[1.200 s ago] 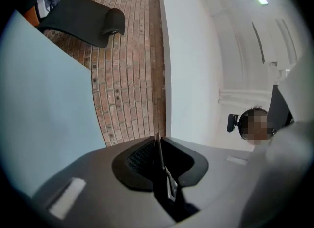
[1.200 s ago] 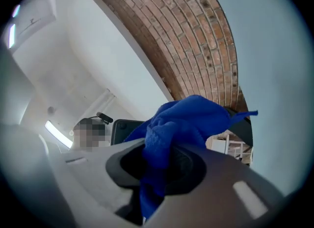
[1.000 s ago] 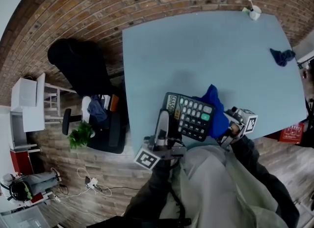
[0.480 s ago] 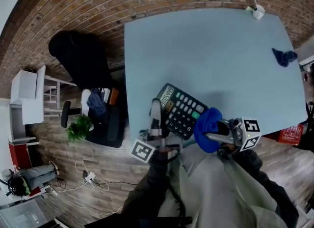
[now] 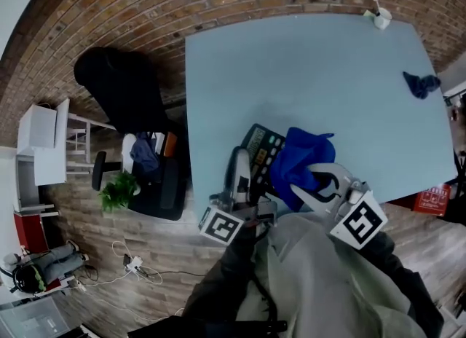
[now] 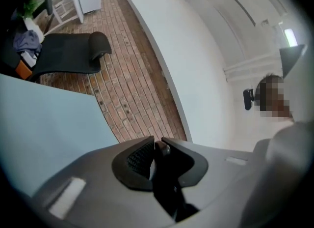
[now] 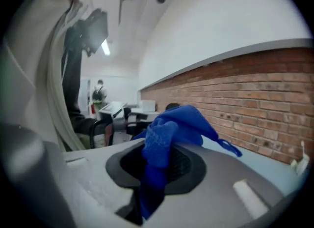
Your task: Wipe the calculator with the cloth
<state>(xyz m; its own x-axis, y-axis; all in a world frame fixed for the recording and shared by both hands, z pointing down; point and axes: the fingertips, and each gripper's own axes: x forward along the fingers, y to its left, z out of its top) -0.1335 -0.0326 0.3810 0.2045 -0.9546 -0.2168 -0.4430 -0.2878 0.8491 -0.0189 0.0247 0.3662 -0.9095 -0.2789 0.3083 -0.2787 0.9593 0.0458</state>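
At the near edge of the smooth blue table (image 5: 306,74), the left gripper (image 6: 156,149), nearly closed, clamps the thin rim of the flat dark calculator (image 5: 260,146), while the right gripper (image 7: 159,160) pinches the fuzzy blue cloth (image 5: 300,160) bunched over it.

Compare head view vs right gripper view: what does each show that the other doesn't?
Head view only: the calculator, the left gripper at its edge, a second dark cloth at the table's far right. Right gripper view only: its jaws shut on a fold of the blue cloth, a ceiling light, desks behind. Both: the blue cloth, the right gripper, the light blue table.
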